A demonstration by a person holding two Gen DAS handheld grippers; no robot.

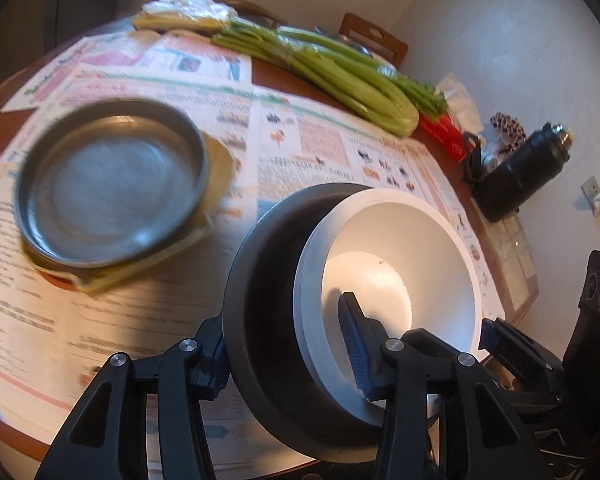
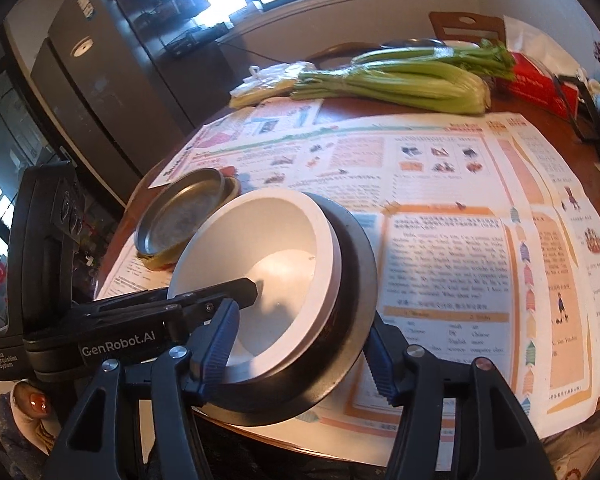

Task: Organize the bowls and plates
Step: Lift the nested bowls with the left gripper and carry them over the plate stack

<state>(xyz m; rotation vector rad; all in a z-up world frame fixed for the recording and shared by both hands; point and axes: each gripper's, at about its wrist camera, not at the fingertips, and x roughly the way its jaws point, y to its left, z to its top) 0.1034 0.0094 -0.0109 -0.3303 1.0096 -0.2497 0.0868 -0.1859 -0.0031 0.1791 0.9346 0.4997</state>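
A white bowl (image 1: 384, 256) sits nested in a dark bowl (image 1: 260, 280), and the pair is tilted over the table's near edge. My left gripper (image 1: 284, 332) is shut on their rim, one finger outside the dark wall and the other inside the white bowl. In the right wrist view the white bowl (image 2: 268, 248) and dark bowl (image 2: 356, 264) lie between the fingers of my right gripper (image 2: 302, 320), which straddle the opposite rim with a small gap at the outer pad. A round metal plate (image 1: 112, 188) (image 2: 180, 212) rests on a yellow dish further back.
Newspaper sheets (image 2: 440, 220) cover the round wooden table. Celery (image 1: 340, 68) (image 2: 400, 76), a plastic bag (image 1: 188, 4), a red box (image 2: 540, 84) and a black bottle (image 1: 520, 172) line the far side. A dark fridge (image 2: 100, 80) stands at left.
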